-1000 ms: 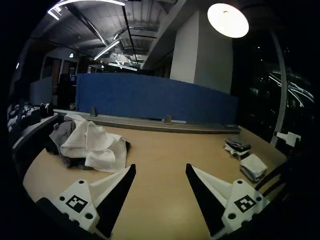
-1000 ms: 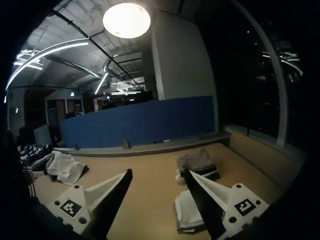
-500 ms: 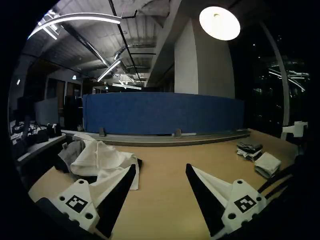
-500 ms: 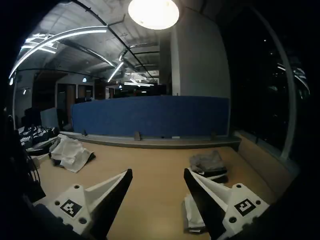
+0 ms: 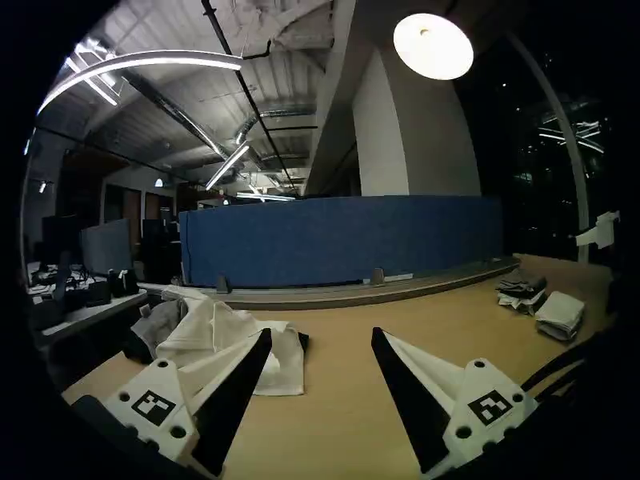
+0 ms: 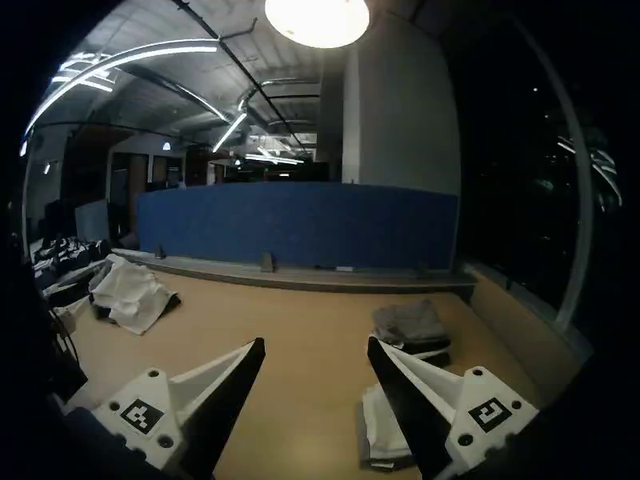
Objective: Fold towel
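A crumpled heap of white and grey towels [image 5: 212, 340] lies on the wooden table, just beyond the left finger of my left gripper [image 5: 320, 344], which is open and holds nothing. The same heap [image 6: 132, 292] lies far left in the right gripper view. My right gripper [image 6: 314, 352] is open and empty, low over the table. A folded grey towel stack [image 6: 410, 324] sits just beyond its right finger, and a folded white towel [image 6: 376, 416] lies partly hidden behind that finger. In the left gripper view those folded towels [image 5: 552, 308] lie far right.
The wooden table [image 5: 344, 400] runs back to a blue partition [image 5: 336, 240] with a grey rail at its foot. Desks with dark equipment [image 5: 72, 288] stand to the left. A round ceiling lamp [image 6: 318, 18] hangs overhead. Dark windows [image 6: 552, 200] line the right side.
Both views tilted up and swung a little. In the left gripper view the crumpled heap came closer to the left finger. Both grippers stayed open.
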A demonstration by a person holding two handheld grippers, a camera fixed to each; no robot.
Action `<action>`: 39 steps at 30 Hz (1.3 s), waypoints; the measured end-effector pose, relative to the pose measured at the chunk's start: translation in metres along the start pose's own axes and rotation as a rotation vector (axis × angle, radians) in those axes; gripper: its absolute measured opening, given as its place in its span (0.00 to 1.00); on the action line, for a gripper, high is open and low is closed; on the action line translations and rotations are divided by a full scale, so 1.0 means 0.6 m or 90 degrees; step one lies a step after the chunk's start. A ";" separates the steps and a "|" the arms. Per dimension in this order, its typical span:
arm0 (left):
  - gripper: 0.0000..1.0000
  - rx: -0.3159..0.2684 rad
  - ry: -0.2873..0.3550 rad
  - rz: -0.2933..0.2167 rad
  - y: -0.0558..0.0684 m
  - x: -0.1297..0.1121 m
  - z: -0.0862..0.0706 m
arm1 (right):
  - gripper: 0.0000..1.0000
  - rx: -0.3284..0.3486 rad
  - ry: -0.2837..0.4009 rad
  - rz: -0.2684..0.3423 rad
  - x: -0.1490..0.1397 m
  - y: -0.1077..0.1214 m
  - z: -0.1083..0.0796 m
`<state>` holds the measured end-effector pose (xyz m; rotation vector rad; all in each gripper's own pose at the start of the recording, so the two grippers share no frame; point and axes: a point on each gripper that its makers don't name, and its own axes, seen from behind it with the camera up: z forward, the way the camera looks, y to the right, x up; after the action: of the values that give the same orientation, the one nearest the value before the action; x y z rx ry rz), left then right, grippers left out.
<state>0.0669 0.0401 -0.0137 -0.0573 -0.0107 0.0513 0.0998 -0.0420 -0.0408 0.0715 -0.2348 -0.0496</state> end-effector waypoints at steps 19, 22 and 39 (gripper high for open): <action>0.92 0.032 0.026 -0.017 -0.049 -0.085 0.020 | 1.00 -0.020 -0.016 0.001 -0.061 -0.007 0.033; 0.92 0.037 0.026 -0.017 -0.055 -0.089 0.022 | 1.00 -0.013 -0.018 0.003 -0.063 -0.014 0.036; 0.92 0.034 0.010 -0.034 -0.058 -0.114 0.023 | 1.00 -0.008 -0.004 -0.001 -0.058 -0.014 0.030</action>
<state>0.0003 0.0025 0.0017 -0.0038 0.0049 -0.0023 0.0617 -0.0494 -0.0318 0.0591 -0.2399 -0.0527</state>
